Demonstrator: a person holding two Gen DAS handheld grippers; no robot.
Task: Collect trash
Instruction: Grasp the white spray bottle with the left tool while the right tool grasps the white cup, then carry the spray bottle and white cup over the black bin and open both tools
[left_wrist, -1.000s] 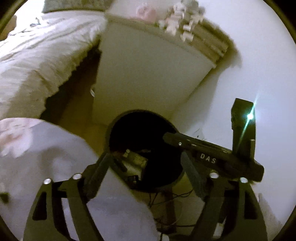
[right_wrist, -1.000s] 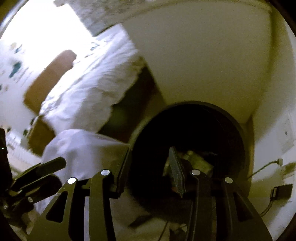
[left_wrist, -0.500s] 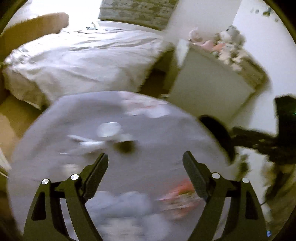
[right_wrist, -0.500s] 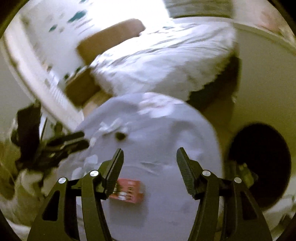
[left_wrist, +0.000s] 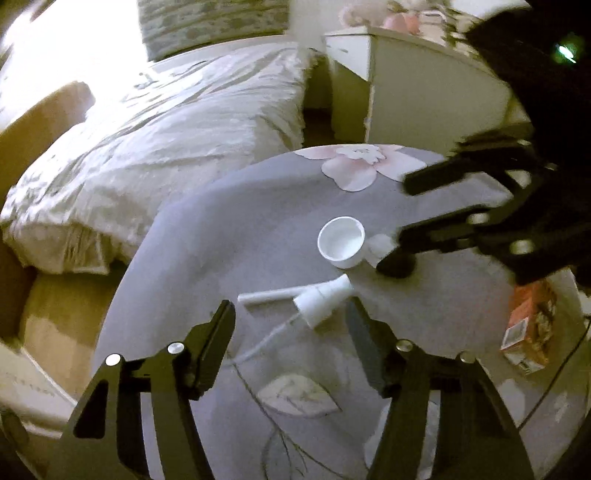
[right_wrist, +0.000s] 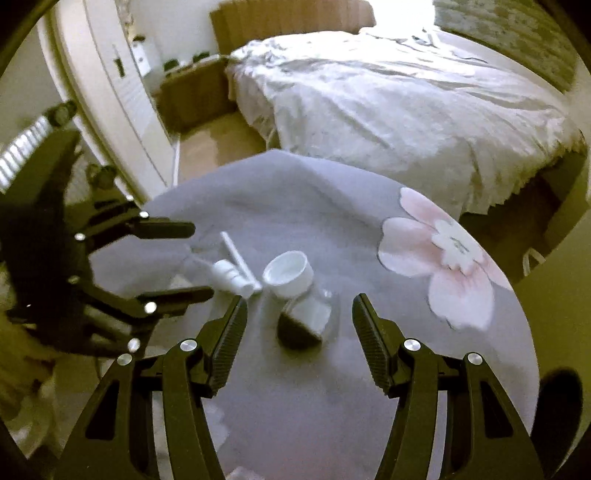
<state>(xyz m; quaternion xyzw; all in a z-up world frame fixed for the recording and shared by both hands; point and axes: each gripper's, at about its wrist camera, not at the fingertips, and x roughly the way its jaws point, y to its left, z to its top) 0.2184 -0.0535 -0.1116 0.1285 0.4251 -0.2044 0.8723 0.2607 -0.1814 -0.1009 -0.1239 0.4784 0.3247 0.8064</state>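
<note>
A round table under a grey flowered cloth (left_wrist: 221, 229) (right_wrist: 295, 192) carries the trash. On it lie a white cup (left_wrist: 341, 242) (right_wrist: 288, 275), a white spray nozzle with a thin tube (left_wrist: 321, 299) (right_wrist: 231, 275), a white stick (left_wrist: 266, 297) (right_wrist: 238, 258) and a small clear bottle with a dark cap (right_wrist: 301, 325) (left_wrist: 397, 264). A red carton (left_wrist: 530, 325) lies at the table's right edge. My left gripper (left_wrist: 290, 317) (right_wrist: 201, 262) hangs over the nozzle with its jaws closing, pads not touching it. My right gripper (right_wrist: 300, 306) (left_wrist: 404, 210) is open over the small bottle.
A bed with white covers (left_wrist: 166, 129) (right_wrist: 406, 92) stands beyond the table. A white cabinet (left_wrist: 424, 85) with soft toys on top is at the back right. The black bin (right_wrist: 561, 398) shows at the lower right edge of the right wrist view.
Both grippers swung from above the black bin to over the table. The left jaws have narrowed; the right jaws stand wider than a second ago.
</note>
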